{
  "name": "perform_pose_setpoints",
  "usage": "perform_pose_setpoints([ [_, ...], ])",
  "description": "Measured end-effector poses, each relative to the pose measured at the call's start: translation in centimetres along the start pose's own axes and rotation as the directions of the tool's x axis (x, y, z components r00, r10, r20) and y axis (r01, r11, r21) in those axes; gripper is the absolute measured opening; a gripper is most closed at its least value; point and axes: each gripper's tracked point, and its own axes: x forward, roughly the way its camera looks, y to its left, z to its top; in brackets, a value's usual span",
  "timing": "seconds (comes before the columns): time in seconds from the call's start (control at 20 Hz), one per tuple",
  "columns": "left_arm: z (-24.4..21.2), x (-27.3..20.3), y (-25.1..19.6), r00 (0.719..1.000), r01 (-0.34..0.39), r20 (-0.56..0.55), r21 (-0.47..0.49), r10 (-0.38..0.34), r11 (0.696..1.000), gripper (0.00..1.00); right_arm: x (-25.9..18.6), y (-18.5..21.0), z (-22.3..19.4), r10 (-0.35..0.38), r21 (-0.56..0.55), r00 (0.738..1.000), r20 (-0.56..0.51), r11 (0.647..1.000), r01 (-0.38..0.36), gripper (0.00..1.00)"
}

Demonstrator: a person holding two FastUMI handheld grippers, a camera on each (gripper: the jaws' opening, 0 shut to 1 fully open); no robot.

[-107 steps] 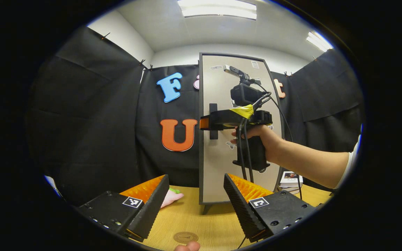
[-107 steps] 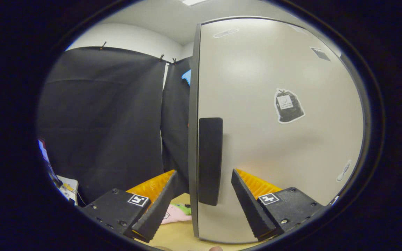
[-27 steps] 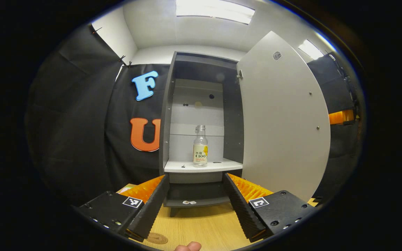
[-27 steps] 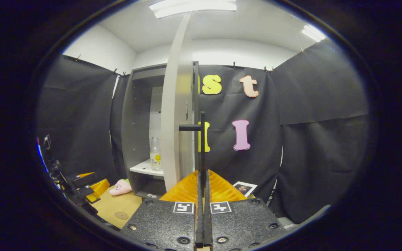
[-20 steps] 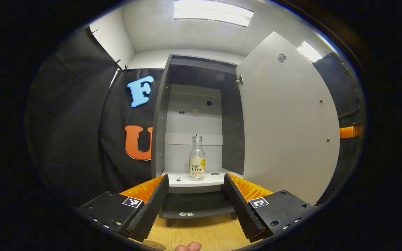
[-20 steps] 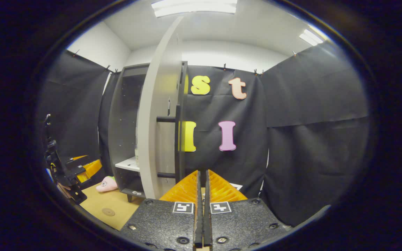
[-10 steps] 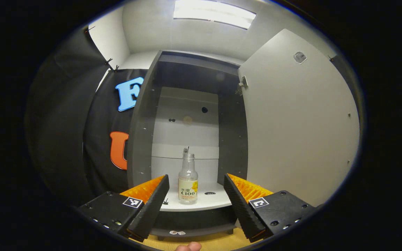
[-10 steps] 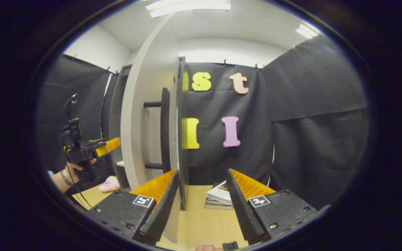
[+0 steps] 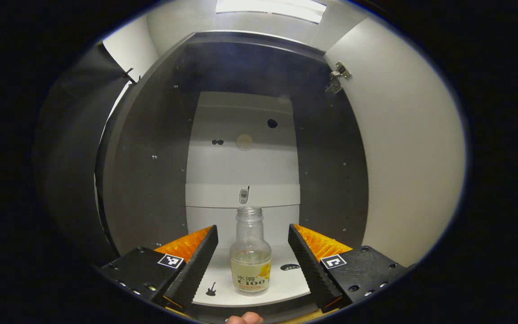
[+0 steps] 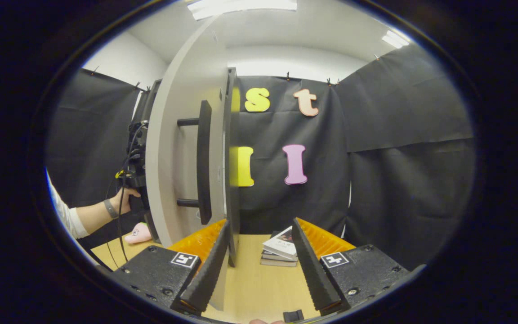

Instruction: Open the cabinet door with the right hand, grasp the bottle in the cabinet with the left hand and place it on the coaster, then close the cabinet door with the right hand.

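Two hand-held grippers are in use, one in each of my hands. Left hand-held gripper [image 9: 253, 254]: fingers apart, reaching into the open cabinet [image 9: 146, 171]. The bottle [image 9: 250, 252] stands upright on the white shelf [image 9: 223, 292], between the two fingers and touching neither. It is clear, uncapped, with a label low on its body. A small guitar sticker [image 9: 211, 289] lies on the shelf left of the bottle, and a dark oval mark [image 9: 290, 267] lies to its right. The door [image 9: 407, 148] stands open on the right, hinge [image 9: 336, 77] near its top.

Right hand-held gripper [image 10: 259, 265]: fingers apart, holding nothing, just beside the open door's [image 10: 173, 148] edge. The handle [image 10: 203, 162] is above the left finger, not gripped. Left of the door, my other hand [image 10: 126, 200] holds its gripper at the cabinet opening. A pink toy [image 10: 136, 235] lies on the counter [image 10: 259, 288] below it. A stack of books [image 10: 280, 252] lies between the fingers, farther back.
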Motion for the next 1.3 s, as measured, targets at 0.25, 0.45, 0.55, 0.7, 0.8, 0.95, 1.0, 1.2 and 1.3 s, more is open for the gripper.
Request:
perform_pose_setpoints([
  [0.25,-0.2,2.8,0.2,1.0,0.015,0.001,-0.001,-0.015,1.0,0.95,0.1,-1.4,-0.3,-0.05,0.019,0.999,-0.008,0.999,0.05,0.84],
  [0.45,-0.9,3.6,0.1,1.0,0.018,-0.025,0.011,-0.018,1.0,0.91,0.3,-1.7,-0.2,-0.06,0.028,0.998,-0.002,0.998,0.06,0.84],
  [0.55,-1.6,4.2,0.4,0.999,0.01,-0.047,0.011,-0.01,1.0,0.76,0.4,-1.6,-0.1,-0.057,0.031,0.998,0.001,0.998,0.057,0.84],
  [0.7,-2.1,4.3,1.0,0.998,0.007,-0.054,0.01,-0.007,1.0,0.71,0.5,-1.6,-0.1,-0.054,0.03,0.999,0.002,0.998,0.053,0.84],
  [0.8,-2.3,4.2,1.1,0.998,0.021,-0.06,-0.007,-0.021,1.0,0.47,0.5,-1.5,-0.1,-0.05,0.034,0.999,0.001,0.998,0.05,0.84],
  [0.95,-1.6,3.2,0.4,0.995,0.08,-0.061,-0.064,-0.084,0.995,0.4,0.6,-1.4,0.0,-0.048,0.04,0.999,0.006,0.998,0.048,0.84],
  [1.0,-1.4,3.0,0.2,0.995,0.08,-0.054,-0.061,-0.083,0.995,0.4,0.6,-1.4,0.0,-0.047,0.042,0.999,0.007,0.998,0.046,0.84],
  [1.2,0.0,-1.0,1.7,0.999,0.039,-0.01,-0.035,-0.039,0.999,0.4,0.7,-1.1,0.1,-0.039,0.042,0.999,0.016,0.998,0.038,0.84],
  [1.3,-0.1,-4.3,3.2,1.0,0.011,0.016,-0.039,-0.011,0.999,0.4,0.8,-0.8,0.1,-0.034,0.052,0.999,0.021,0.998,0.033,0.84],
])
